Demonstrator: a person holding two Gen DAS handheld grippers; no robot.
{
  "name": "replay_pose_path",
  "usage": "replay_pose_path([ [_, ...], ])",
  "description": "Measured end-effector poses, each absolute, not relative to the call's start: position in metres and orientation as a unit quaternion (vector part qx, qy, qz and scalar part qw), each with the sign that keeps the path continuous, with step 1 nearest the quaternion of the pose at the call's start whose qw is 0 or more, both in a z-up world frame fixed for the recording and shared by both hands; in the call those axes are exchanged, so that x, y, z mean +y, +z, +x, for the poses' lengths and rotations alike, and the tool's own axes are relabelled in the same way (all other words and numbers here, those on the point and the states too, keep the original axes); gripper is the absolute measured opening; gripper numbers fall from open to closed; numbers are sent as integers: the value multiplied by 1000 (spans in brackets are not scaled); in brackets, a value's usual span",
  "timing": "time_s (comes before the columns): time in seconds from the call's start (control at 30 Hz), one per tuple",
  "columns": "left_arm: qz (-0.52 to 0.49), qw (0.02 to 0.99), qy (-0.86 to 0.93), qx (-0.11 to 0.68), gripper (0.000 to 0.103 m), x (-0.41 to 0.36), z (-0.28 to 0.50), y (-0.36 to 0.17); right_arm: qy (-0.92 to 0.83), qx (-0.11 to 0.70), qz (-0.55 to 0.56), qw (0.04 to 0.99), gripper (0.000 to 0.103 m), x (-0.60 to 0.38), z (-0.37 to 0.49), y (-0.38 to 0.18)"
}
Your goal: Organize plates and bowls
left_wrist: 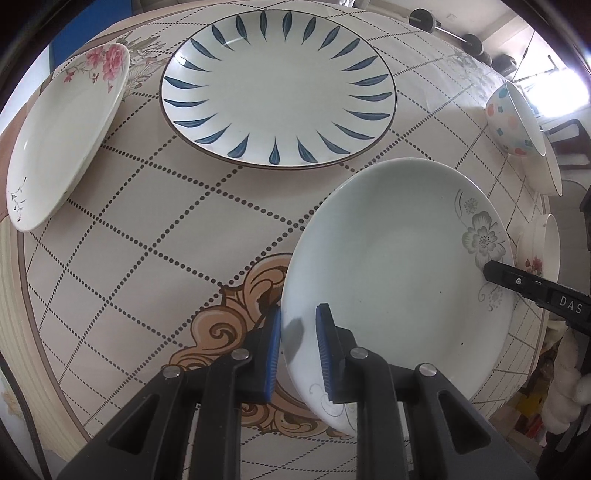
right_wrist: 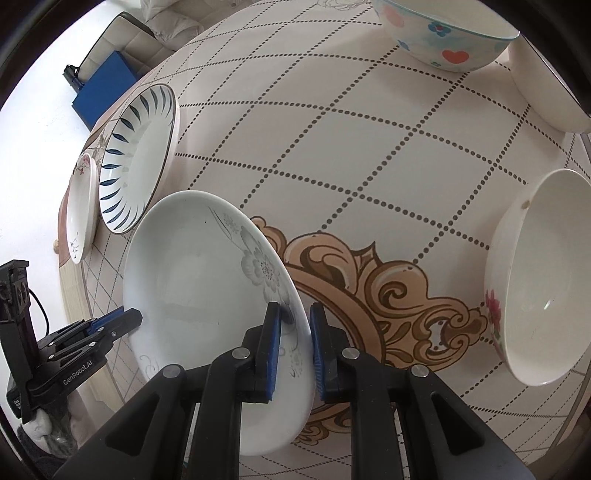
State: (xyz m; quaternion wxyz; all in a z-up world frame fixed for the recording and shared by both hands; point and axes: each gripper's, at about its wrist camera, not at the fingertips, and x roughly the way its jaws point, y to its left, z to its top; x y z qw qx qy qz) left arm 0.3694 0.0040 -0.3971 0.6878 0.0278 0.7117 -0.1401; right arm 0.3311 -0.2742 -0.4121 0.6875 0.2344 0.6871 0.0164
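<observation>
A white plate with a grey flower is held above the table by both grippers. My left gripper straddles its left rim, one blue pad on each side. My right gripper straddles the opposite rim near the flower; the plate also shows there. A large plate with blue leaf marks lies at the far middle. A white plate with pink flowers lies far left. A bowl with coloured shapes and two white bowls stand to the right.
The round table has a beige cloth with a dotted grid and a brown scroll emblem. A blue box and a sofa stand beyond the table's far left edge.
</observation>
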Motion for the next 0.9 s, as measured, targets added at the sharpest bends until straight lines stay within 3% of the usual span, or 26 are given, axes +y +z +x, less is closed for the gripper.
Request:
replay_pose_path([
  [0.9,27,705,-90,702,16,-11,358,-390,17,712,207,671,20,-261,338,-432],
])
